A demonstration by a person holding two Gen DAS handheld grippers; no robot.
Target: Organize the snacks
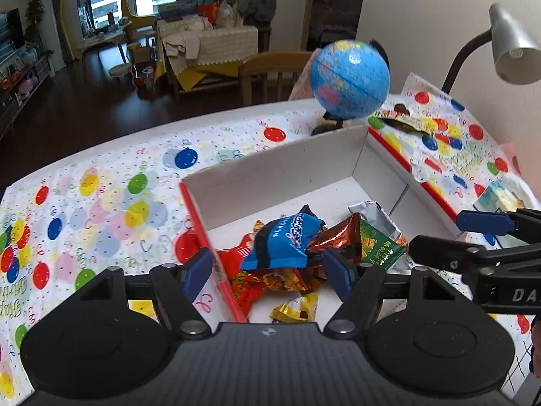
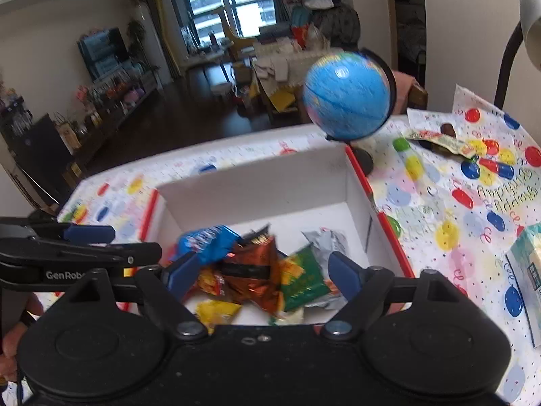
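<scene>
A white box with red edges holds several snack packets: a blue one, a brown one, a green one, a red one and a yellow one. My left gripper is open and empty just above the pile at the box's near left edge. My right gripper is open and empty above the pile; it also shows at the right of the left wrist view. One more packet lies on the table behind the box.
The table carries a balloon-print cloth. A blue globe stands behind the box. A desk lamp stands at the back right. A pale box lies at the right. A wooden chair stands beyond the table.
</scene>
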